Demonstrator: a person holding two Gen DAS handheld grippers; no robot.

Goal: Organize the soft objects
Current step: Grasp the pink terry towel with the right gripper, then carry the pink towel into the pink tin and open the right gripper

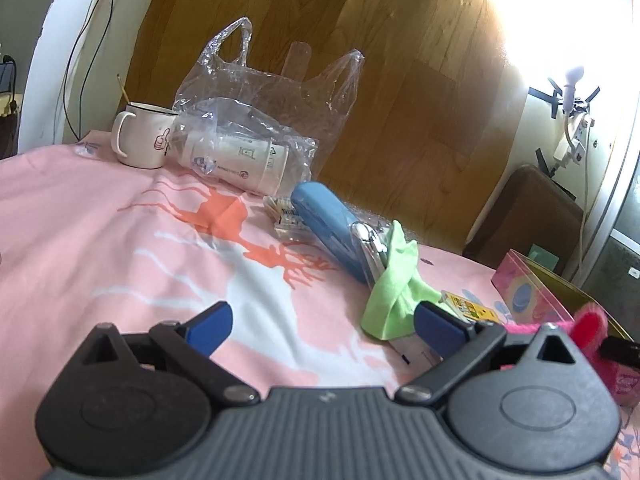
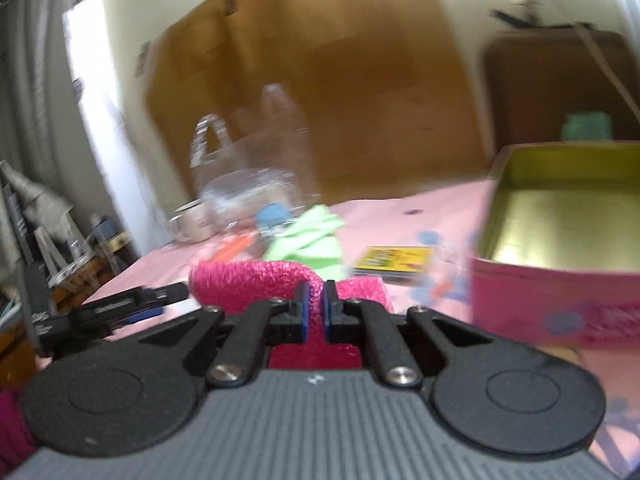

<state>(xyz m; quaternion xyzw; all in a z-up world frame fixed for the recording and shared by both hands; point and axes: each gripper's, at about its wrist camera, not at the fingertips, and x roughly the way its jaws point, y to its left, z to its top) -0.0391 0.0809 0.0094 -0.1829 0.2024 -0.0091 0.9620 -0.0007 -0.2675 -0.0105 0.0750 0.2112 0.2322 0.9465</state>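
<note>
**Soft items on pink-clothed tabletop: pink fuzzy cloth held, green cloth lying loose**

- Pink fuzzy cloth (image 2: pixel 256 282): pinched between the pressed-together right tongs (image 2: pixel 315 308), bunched over and below their tips, just left of the tin box. In the left wrist view a tuft of it (image 1: pixel 588 320) shows at the right edge.
- Green cloth (image 1: pixel 394 288): crumpled on the pink tablecloth (image 1: pixel 100 232), touching the near end of the blue case; the right blue pad of the left tongs sits just in front of it. Seen also beyond the pink cloth in the right wrist view (image 2: pixel 308 236).
- Left tongs (image 1: pixel 320 320): spread wide, holding nothing, low over the tablecloth.
- Tin box (image 2: pixel 556 272): pink outside, gold inside, open, on the right of the tabletop.
- Yellow card pack (image 2: pixel 394 260): flat, between green cloth and tin box.
- Blue case (image 1: pixel 332 224): lying at an angle, a metal clip on its near end.
- Clear plastic bag (image 1: pixel 272 120): upright behind, with a white paper cup (image 1: pixel 236 160) on its side within.
- White mug (image 1: pixel 140 136): beside the bag, to its left.
</note>
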